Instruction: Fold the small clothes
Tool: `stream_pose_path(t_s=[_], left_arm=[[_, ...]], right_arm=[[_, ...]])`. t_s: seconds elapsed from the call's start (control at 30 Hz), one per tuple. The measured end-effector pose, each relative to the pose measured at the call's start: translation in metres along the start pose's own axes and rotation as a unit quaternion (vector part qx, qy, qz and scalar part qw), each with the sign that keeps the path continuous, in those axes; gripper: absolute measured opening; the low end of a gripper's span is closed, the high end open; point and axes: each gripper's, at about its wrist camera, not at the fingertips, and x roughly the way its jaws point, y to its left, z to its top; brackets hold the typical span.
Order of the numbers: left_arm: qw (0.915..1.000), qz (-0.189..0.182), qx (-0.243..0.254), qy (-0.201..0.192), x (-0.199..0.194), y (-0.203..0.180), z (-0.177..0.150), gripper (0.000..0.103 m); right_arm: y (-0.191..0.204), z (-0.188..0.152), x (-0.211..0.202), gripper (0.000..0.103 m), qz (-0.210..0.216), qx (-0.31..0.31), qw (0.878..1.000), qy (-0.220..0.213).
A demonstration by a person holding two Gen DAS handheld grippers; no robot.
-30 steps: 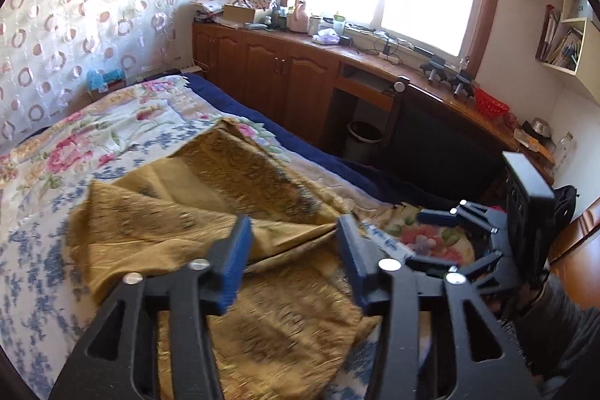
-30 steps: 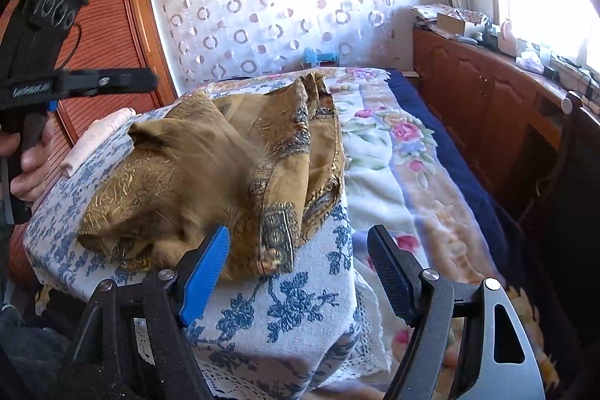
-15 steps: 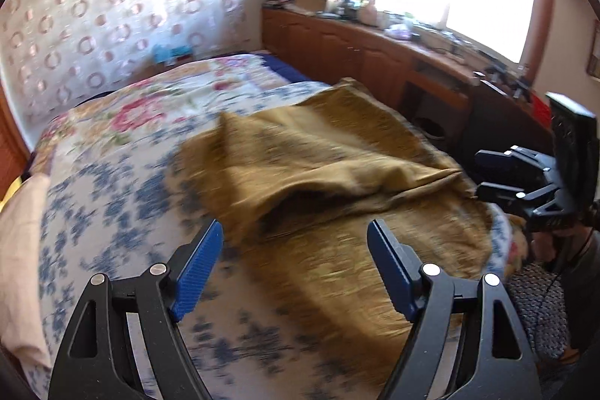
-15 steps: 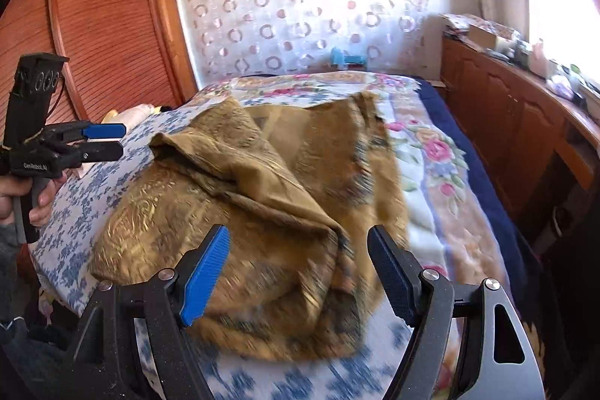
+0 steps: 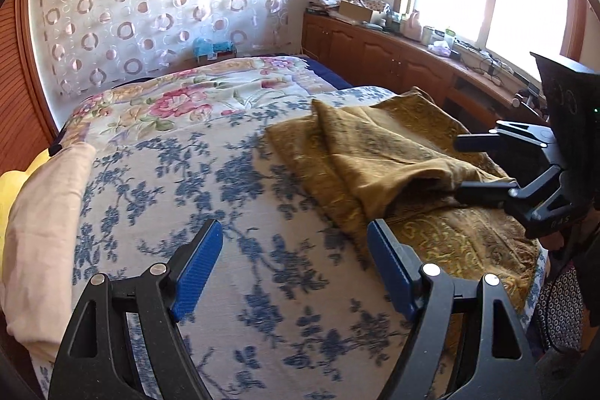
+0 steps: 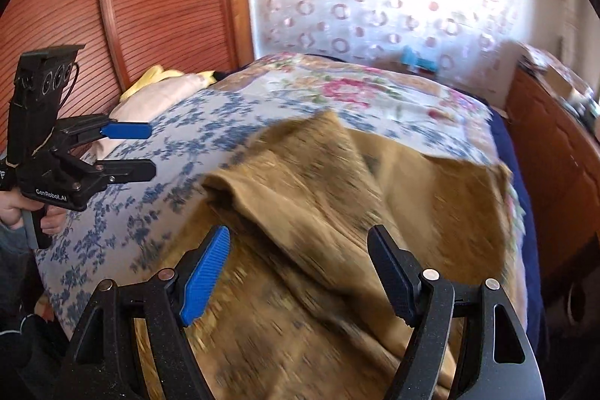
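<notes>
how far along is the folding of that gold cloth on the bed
Early. The golden patterned garment lies rumpled on the blue floral bedspread, one flap loosely thrown over, no neat fold visible. Nothing is in hand: the left gripper hangs open over bare bedspread, and the right gripper hangs open above the cloth. Left to do: grip an edge, smooth it, fold it.

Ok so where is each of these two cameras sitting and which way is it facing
Left wrist: on the left gripper, above blue-flowered bedding, facing the dotted curtain and window; its open fingers and the right gripper show.
Right wrist: on the right gripper, over the golden garment, facing the wooden door and curtain; the left gripper and the person's hand show.
Both share the garment, bedding and curtain.
</notes>
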Motion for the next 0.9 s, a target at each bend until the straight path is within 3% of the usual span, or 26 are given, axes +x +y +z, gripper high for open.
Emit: stream_pose_path(t_s=[0.23,0.33,0.4,0.47,0.57,0.73,0.9], left_arm=[[1.0,-0.007,-0.003,0.001,0.004,0.015,-0.005,0.08],[0.9999,-0.011,-0.005,0.006,0.009,0.017,-0.007,0.08],[0.9998,-0.015,-0.005,0.009,0.013,0.017,-0.007,0.08],[0.9998,-0.017,-0.006,0.011,0.016,0.017,-0.008,0.08],[0.9997,-0.022,-0.004,0.013,0.018,0.014,-0.007,0.08],[0.9995,-0.025,0.0,0.017,0.023,0.009,-0.005,0.08],[0.9995,-0.025,0.005,0.019,0.026,0.003,-0.003,0.08]], right_arm=[[0.005,0.009,0.045,0.078,0.016,-0.04,0.998,0.047],[0.003,0.012,0.061,0.072,0.012,-0.049,0.996,0.072],[-0.002,0.012,0.067,0.059,0.015,-0.047,0.995,0.081],[-0.002,0.016,0.07,0.034,0.025,-0.039,0.996,0.081],[-0.014,0.017,0.063,0.01,0.045,-0.028,0.996,0.075],[-0.032,0.021,0.045,0.006,0.052,-0.006,0.998,0.047],[-0.057,0.022,0.024,0.006,0.025,0.008,1.0,0.018]])
